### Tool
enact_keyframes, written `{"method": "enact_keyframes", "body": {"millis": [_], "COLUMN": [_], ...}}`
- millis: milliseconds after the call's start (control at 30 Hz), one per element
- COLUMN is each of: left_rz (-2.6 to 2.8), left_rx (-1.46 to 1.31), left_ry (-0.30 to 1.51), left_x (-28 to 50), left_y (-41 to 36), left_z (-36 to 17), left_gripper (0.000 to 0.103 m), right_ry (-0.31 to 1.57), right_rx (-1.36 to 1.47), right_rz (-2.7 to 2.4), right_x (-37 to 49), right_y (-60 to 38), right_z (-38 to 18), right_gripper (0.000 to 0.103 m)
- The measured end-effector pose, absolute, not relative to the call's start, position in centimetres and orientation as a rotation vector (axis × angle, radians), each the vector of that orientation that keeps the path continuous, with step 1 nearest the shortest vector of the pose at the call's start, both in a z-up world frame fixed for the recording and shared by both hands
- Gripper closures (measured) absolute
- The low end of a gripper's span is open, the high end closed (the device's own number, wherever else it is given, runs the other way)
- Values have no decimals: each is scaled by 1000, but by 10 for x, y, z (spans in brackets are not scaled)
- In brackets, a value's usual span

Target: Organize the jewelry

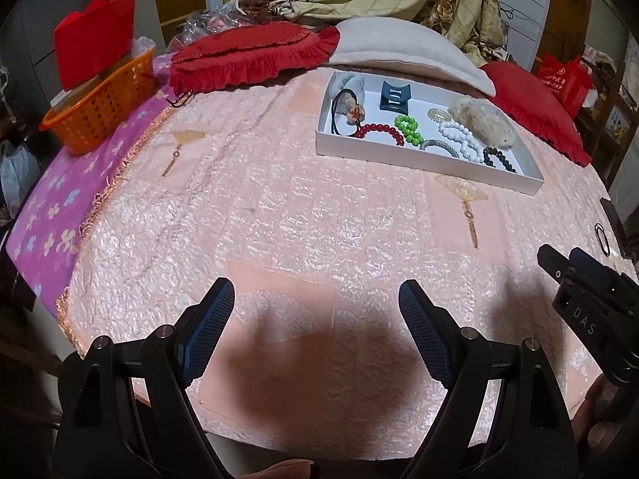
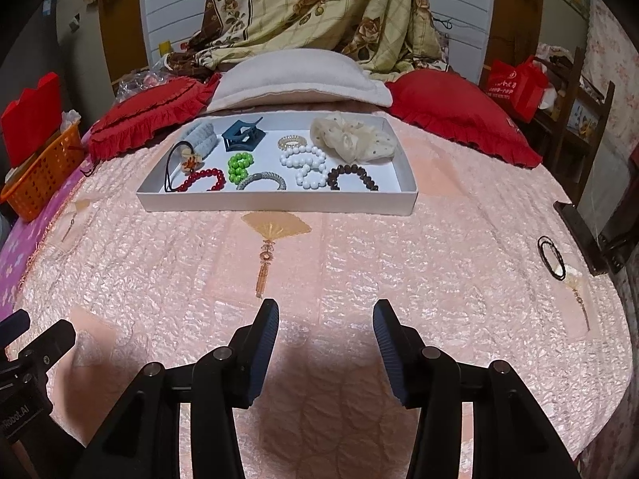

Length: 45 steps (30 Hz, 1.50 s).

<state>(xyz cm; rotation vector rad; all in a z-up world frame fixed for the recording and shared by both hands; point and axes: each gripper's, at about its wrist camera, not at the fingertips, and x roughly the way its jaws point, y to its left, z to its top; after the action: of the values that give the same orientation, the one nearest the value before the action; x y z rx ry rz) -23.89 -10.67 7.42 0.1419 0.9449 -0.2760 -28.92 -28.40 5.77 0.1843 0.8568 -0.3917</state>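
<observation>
A white tray (image 2: 279, 202) lies on the pink bedspread and holds several pieces: red beads (image 2: 201, 179), green beads (image 2: 238, 166), white beads (image 2: 305, 165), dark beads (image 2: 351, 175), a silver bangle (image 2: 261, 180), a blue claw clip (image 2: 241, 133) and a cream scrunchie (image 2: 351, 139). The tray also shows in the left wrist view (image 1: 423, 159). A black hair tie (image 2: 552, 257) lies alone on the bed at the right, also seen in the left wrist view (image 1: 602, 237). My left gripper (image 1: 317, 305) and right gripper (image 2: 325, 321) are open, empty, near the bed's front edge.
An orange basket (image 1: 96, 103) with a red box stands at the left edge. Red pillows (image 2: 459, 115) and a white pillow (image 2: 295, 80) lie behind the tray. A dark wooden frame (image 2: 587, 231) borders the bed on the right.
</observation>
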Motion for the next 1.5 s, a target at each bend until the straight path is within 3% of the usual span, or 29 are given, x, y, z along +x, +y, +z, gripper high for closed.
{"method": "enact_keyframes", "body": {"millis": [1500], "left_rz": [-274], "left_rx": [119], "left_ry": [990], "left_x": [-234], "left_y": [-103], "left_z": [66], "left_gripper": [19], "right_ry": [871], "right_rx": [135], "right_rz": [-370], "right_x": [-271], "right_y": [-275], "right_z": [64], "right_gripper": [54]}}
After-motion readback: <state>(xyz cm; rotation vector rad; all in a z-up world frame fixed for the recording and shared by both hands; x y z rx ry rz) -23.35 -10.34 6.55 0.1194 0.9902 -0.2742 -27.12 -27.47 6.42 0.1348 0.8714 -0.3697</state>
